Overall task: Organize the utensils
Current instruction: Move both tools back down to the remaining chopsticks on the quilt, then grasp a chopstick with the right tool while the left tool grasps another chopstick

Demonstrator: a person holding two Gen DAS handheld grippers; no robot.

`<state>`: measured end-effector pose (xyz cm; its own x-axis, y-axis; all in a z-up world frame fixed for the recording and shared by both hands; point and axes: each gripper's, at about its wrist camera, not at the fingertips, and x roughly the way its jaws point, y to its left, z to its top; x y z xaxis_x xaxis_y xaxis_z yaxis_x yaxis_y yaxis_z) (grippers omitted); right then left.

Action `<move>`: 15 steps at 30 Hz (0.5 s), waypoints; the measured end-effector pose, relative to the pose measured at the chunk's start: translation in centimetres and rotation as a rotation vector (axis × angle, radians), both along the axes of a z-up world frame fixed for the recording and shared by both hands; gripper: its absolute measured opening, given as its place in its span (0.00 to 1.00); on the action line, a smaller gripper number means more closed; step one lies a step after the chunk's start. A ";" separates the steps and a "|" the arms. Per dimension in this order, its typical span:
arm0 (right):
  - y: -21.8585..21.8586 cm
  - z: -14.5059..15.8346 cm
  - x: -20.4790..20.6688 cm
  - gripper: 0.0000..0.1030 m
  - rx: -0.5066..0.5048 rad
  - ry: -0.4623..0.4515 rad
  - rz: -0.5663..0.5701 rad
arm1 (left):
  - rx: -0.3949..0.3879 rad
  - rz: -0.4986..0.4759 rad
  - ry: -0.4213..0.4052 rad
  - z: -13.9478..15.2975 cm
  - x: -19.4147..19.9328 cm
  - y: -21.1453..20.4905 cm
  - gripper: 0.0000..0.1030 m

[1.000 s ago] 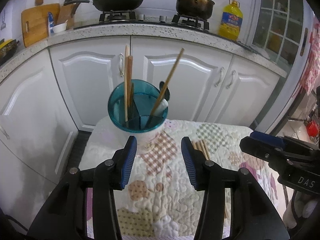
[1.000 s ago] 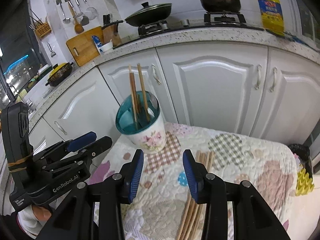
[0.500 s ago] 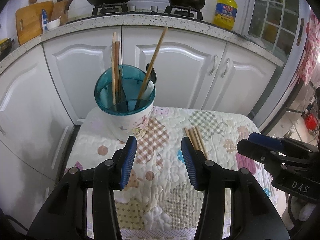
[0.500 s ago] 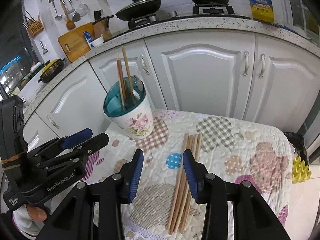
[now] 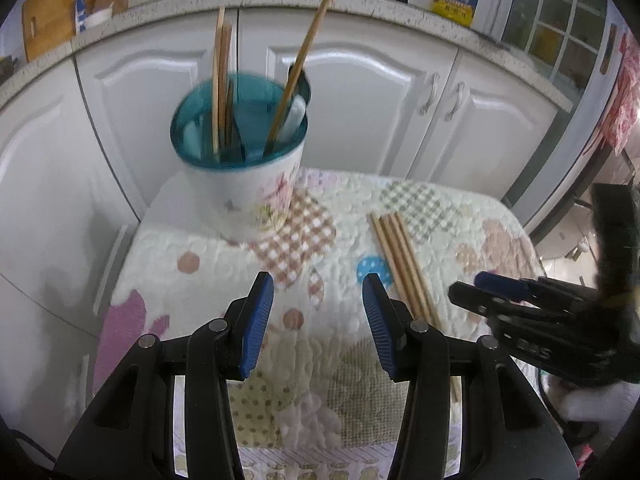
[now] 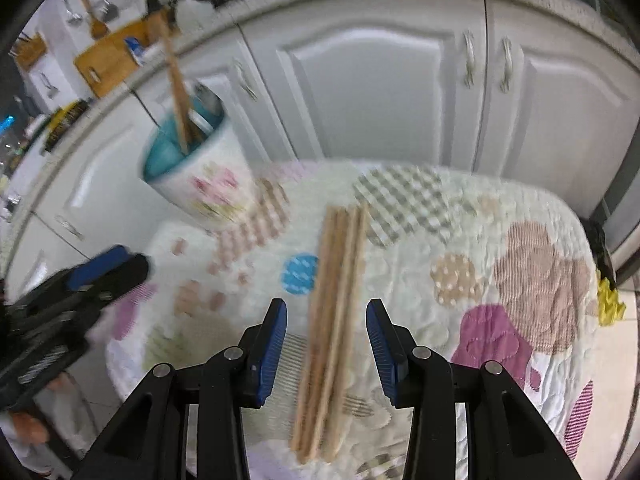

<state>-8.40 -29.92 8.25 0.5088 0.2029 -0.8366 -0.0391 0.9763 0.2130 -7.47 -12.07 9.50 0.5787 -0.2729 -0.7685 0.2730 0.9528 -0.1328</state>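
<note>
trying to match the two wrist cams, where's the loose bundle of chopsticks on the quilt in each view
Left wrist: the chopstick bundle lies right of centre, beside the left gripper, running toward the right gripper.
Right wrist: the bundle is centred, between the right gripper's open fingers.
Shared landmark: the floral utensil holder.

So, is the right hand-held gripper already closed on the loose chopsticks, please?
No, the right hand-held gripper is open, with the chopsticks lying untouched between its fingers.

The right hand-held gripper (image 6: pixel 326 344), jaws apart, hovers over a chopstick bundle (image 6: pixel 334 312) lying mid-worktop (image 6: pixel 500 248); cup (image 6: pixel 196 168) stands at far-left corner.
</note>
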 end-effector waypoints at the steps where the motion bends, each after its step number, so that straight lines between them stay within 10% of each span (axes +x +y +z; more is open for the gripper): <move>1: 0.0 -0.9 0.4 0.38 -0.013 0.019 0.000 | 0.001 0.001 0.012 -0.4 0.1 0.0 0.45; 15: -0.4 -5.7 5.0 0.23 -0.055 0.107 -0.006 | 0.006 0.003 0.089 -3.3 1.6 0.1 0.45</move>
<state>-3.37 -30.34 2.52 0.4171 0.1526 -0.8960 -0.0127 0.9867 0.1621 -5.84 -12.01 6.20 0.5087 -0.2662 -0.8188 0.2570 0.9546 -0.1506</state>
